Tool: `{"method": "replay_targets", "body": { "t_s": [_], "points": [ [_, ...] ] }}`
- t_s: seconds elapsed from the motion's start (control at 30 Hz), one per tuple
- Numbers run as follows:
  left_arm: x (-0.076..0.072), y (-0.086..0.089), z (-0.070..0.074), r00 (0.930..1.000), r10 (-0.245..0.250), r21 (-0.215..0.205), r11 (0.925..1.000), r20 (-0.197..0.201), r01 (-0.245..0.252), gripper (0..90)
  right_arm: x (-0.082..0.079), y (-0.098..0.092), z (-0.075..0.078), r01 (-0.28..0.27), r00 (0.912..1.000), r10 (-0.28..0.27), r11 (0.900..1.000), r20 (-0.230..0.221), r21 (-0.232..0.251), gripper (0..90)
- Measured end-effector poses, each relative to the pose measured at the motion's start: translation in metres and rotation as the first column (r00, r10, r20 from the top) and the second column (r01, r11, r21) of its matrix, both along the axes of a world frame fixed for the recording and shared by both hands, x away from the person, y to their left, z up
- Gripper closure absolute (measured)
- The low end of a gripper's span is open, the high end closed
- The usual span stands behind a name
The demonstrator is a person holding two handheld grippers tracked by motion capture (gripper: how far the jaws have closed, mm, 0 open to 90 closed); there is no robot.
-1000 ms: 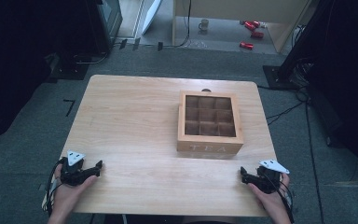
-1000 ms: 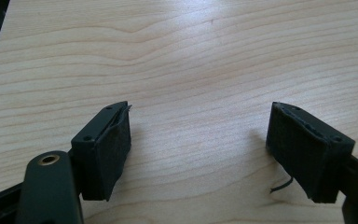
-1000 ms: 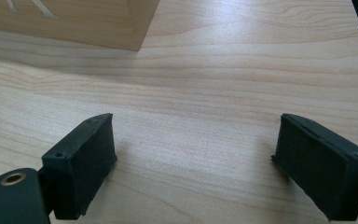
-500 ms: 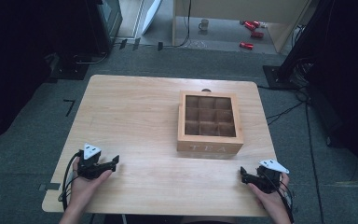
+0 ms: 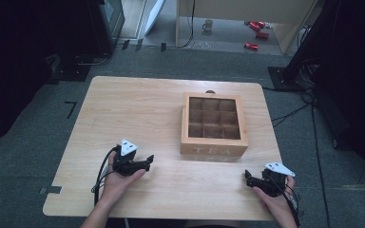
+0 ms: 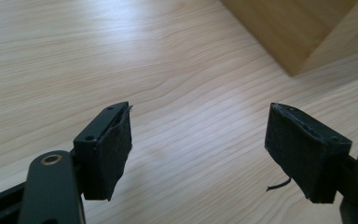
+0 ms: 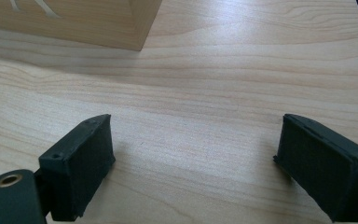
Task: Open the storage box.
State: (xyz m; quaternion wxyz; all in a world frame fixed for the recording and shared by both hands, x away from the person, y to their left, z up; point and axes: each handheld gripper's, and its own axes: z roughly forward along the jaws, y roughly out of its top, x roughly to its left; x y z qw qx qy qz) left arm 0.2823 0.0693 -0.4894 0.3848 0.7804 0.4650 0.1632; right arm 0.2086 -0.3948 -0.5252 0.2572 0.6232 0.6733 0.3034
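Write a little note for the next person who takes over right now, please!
Left gripper: jaws open, nothing between them, over bare table, pointing toward the box.
Right gripper: jaws open, empty, near the table's front right edge.
Square light wooden tea box with nine compartments: sits right of centre on the light wooden table, lid shut, apart from both grippers.
Done: nothing has been handled on the box.
Left: probably bring a gripper to the box and start working on it.

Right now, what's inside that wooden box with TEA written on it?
The tea box shows nine square compartments in a three-by-three grid, all looking empty. Their floors are dark and shadowed, so anything small and flat lying there can't be ruled out.
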Motion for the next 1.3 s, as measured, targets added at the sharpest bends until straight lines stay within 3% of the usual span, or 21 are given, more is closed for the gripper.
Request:
{"method": "replay_targets", "body": {
  "t_s": [0.17,0.37,0.47,0.73,1.0,1.3],
  "points": [
    [0.004,-0.021,0.002,0.9991,-0.043,0.003,0.9991,0.0,0.043,23.5,0.0,0.0,0.0,0.0,1.0,0.0,1.0,0.0,0.001,10.0],
    [0.012,-0.041,0.005,0.9969,-0.079,-0.027,0.9965,-0.002,0.079,24.0,0.0,0.0,0.0,-0.007,1.0,0.007,1.0,-0.005,0.001,8.2],
    [0.014,-0.051,0.006,0.994,-0.109,-0.017,0.9939,-0.001,0.109,24.0,0.001,0.0,0.0,-0.014,0.9999,0.014,1.0,-0.005,0.0,7.2],
    [0.018,-0.072,0.006,0.9911,-0.133,-0.042,0.9903,-0.003,0.133,25.1,0.001,0.001,0.0,-0.018,0.9998,0.018,1.0,-0.008,-0.002,6.2],
    [0.019,-0.091,0.003,0.9877,-0.155,-0.052,0.9863,0.018,0.156,36.3,0.001,0.0,0.0,-0.065,0.9977,0.065,0.998,-0.022,-0.001,3.3],
    [0.023,-0.1,0.004,0.986,-0.163,-0.104,0.9806,0.034,0.166,55.7,0.004,-0.003,0.004,-0.041,0.9989,0.042,0.998,-0.021,0.05,7.2]
  ]
}}
